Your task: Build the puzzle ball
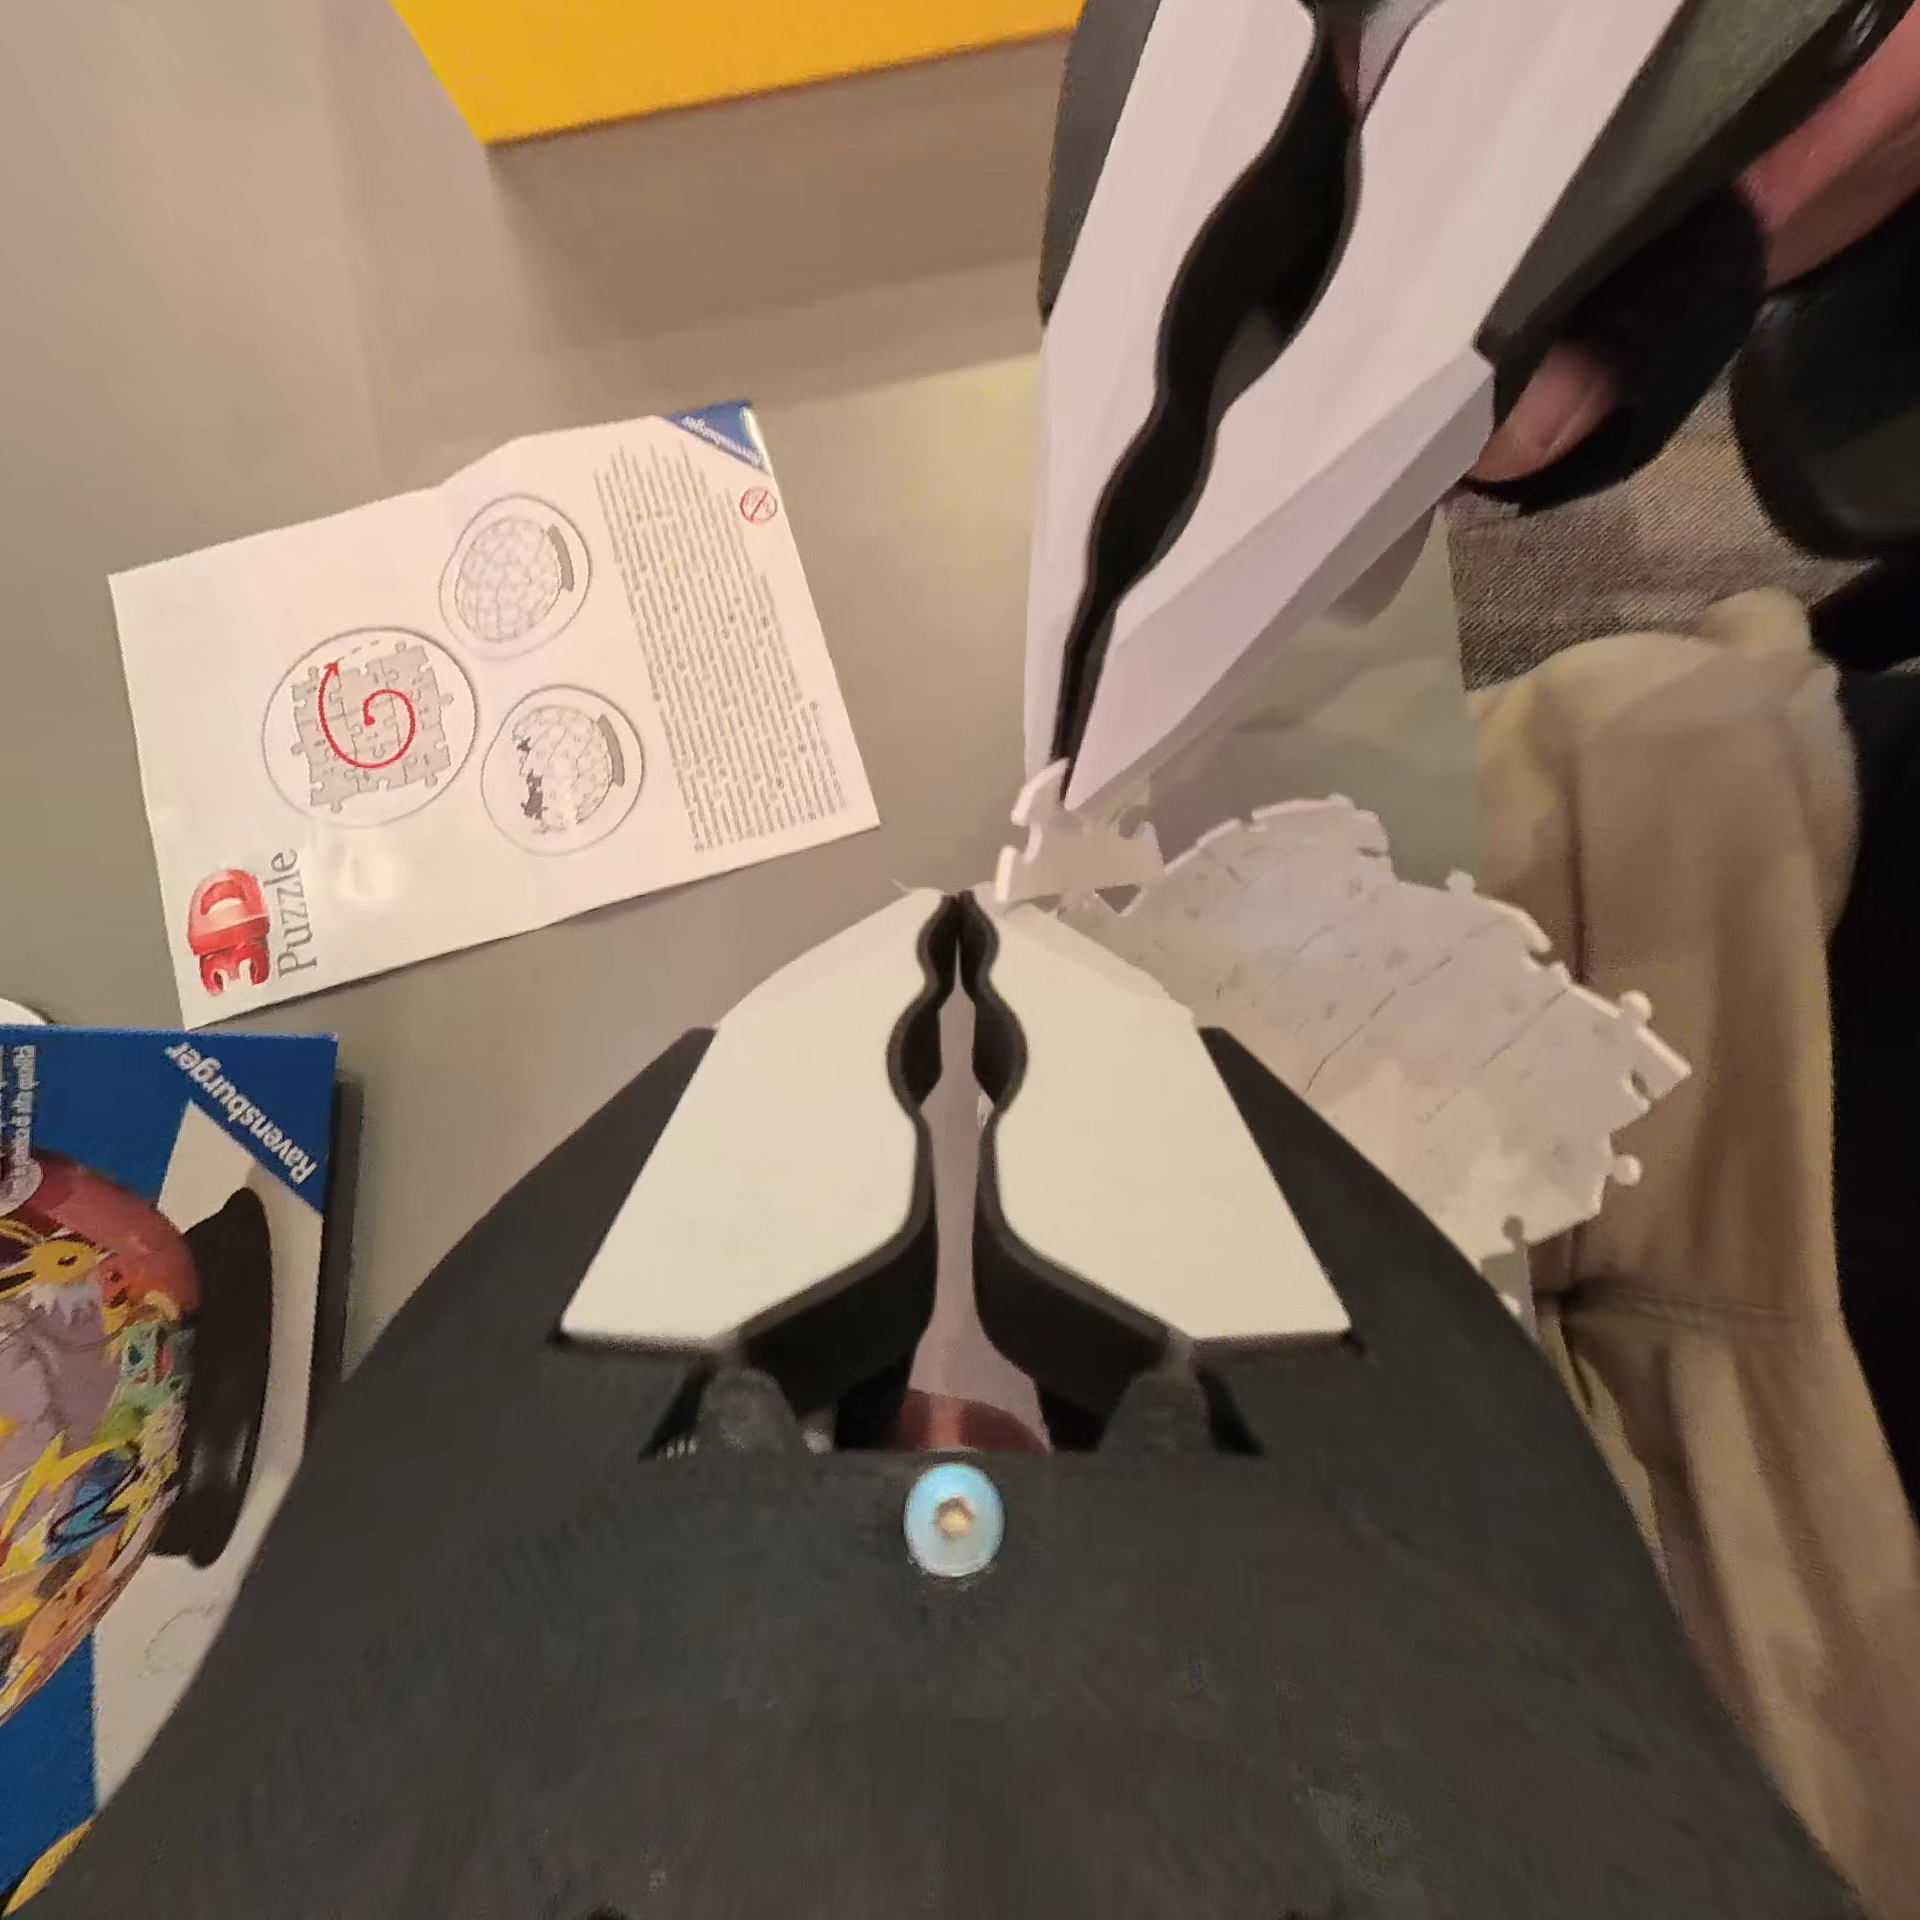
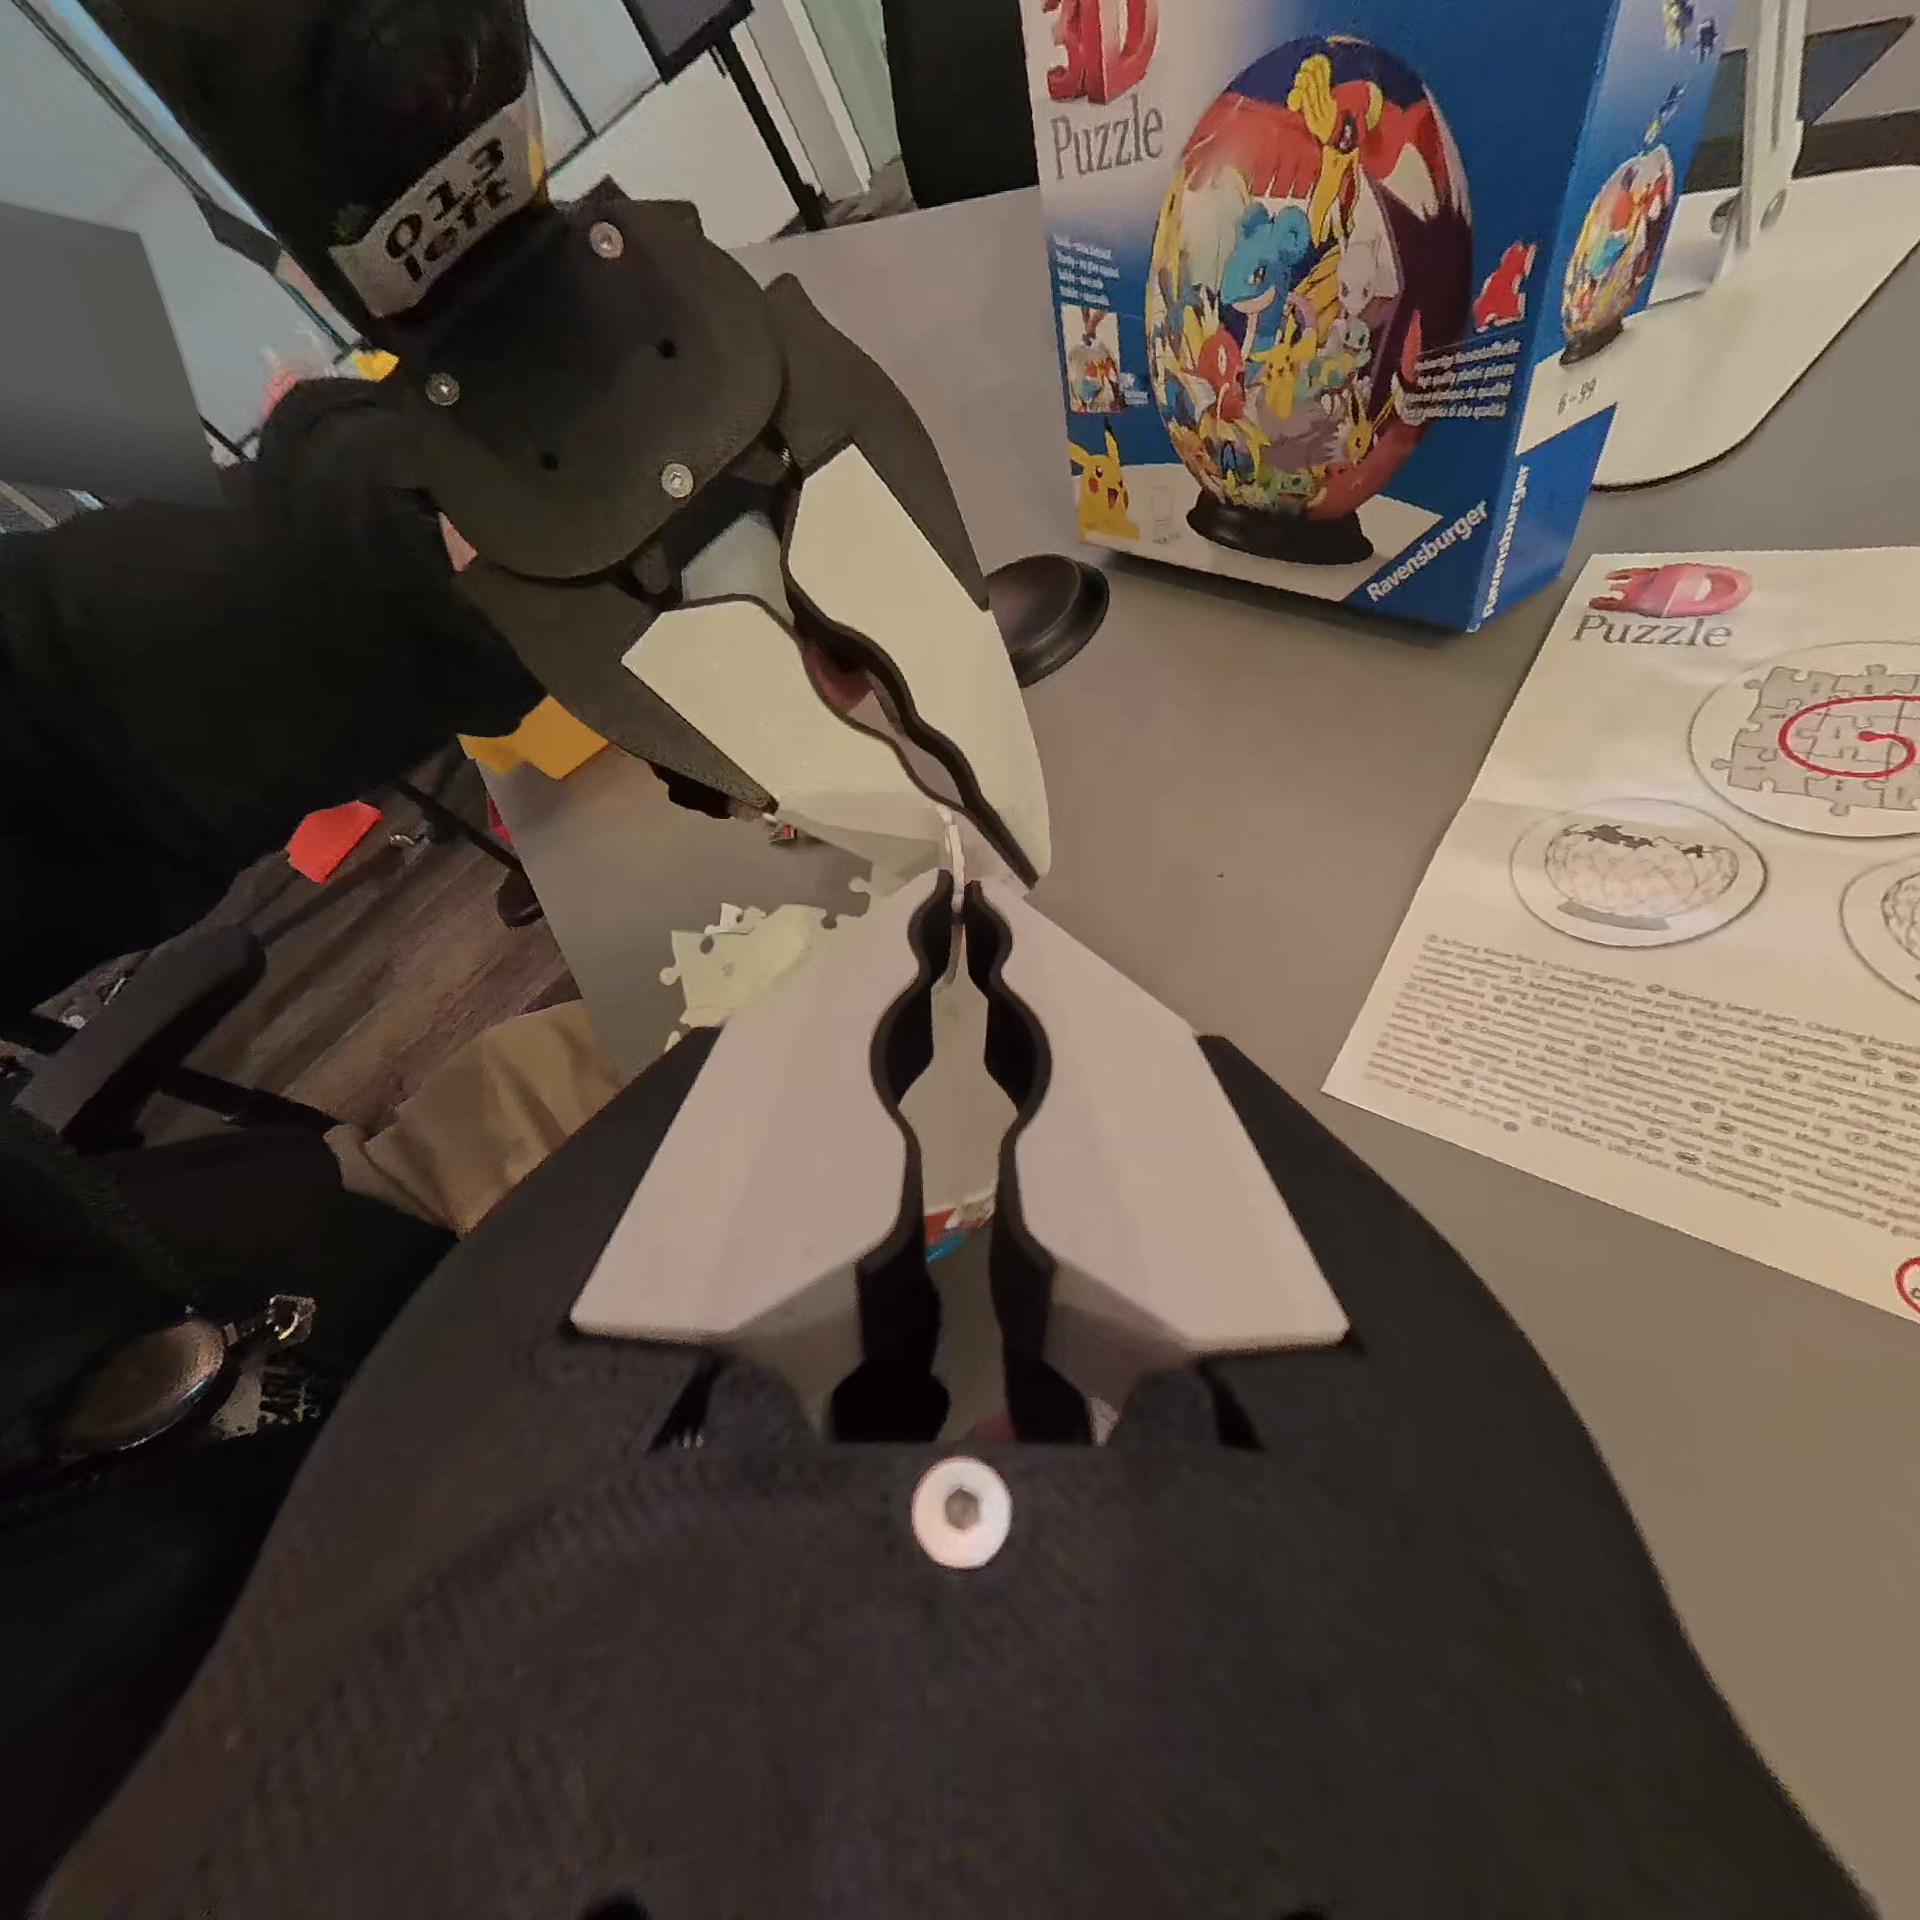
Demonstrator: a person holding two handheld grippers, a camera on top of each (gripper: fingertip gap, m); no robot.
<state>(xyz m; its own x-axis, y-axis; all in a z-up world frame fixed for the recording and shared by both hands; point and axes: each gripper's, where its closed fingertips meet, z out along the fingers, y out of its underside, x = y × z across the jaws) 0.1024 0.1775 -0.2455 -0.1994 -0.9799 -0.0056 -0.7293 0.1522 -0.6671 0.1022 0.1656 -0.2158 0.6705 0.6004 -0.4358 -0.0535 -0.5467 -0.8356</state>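
Matt grey table (image 1: 260, 312), paper leaflet (image 1: 488, 707), glossy cardboard box (image 2: 1351, 312)

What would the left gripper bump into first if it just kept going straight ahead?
Likely the single puzzle piece pinched by the right gripper, just beyond the left gripper tips; depth is unclear.

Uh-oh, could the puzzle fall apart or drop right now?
Maybe.
1. The right hand-held gripper pinches a single puzzle piece only by its edge, so it might slip.
2. The curved puzzle section hangs past the table edge, over a lap; a hard push could pop pieces loose and drop them.
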